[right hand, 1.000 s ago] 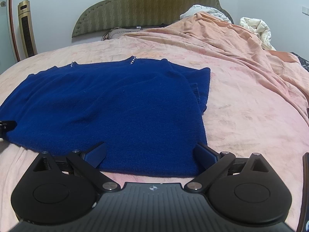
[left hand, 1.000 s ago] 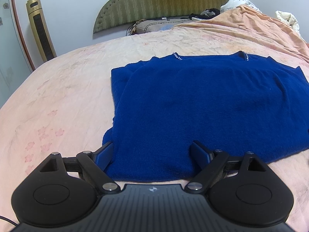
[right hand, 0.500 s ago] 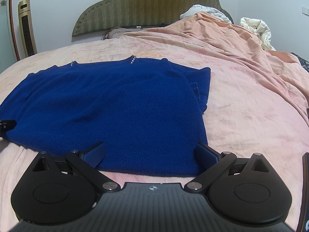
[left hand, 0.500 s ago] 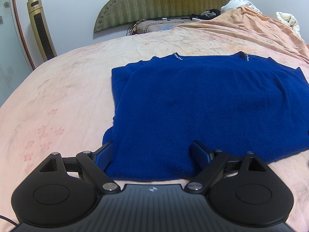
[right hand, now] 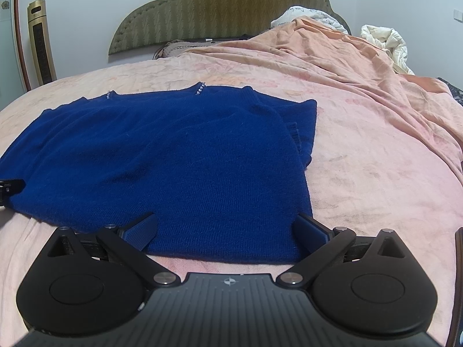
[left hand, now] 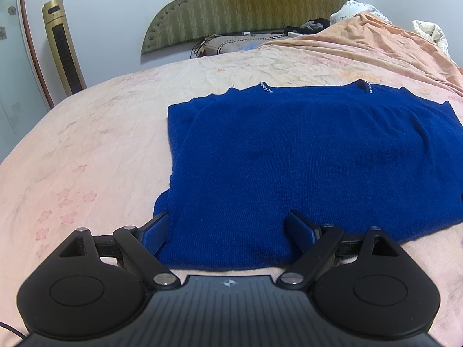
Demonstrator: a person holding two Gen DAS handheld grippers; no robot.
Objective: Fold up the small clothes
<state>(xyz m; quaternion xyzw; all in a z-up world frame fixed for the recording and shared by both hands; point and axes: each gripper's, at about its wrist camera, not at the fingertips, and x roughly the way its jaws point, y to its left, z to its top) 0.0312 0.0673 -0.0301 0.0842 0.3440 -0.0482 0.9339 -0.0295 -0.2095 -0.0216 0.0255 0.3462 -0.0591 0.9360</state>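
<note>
A dark blue knit sweater (left hand: 303, 156) lies flat on the pink bed (left hand: 86, 144), neckline towards the headboard, both sleeves folded in along its sides. My left gripper (left hand: 228, 225) is open and straddles the sweater's near left hem corner. In the right wrist view the sweater (right hand: 173, 159) lies the same way. My right gripper (right hand: 225, 228) is open over its near right hem corner. The left gripper's tip (right hand: 10, 188) shows at that view's left edge.
An orange blanket (right hand: 361, 81) is heaped along the right side of the bed. A green headboard (left hand: 246, 5) and pillows stand at the far end. A gold tower fan (left hand: 62, 46) stands left of the bed. White bedding (right hand: 387, 46) lies at far right.
Both grippers have crept slightly forward over the hem; the sweater has not moved and the jaws remain open.
</note>
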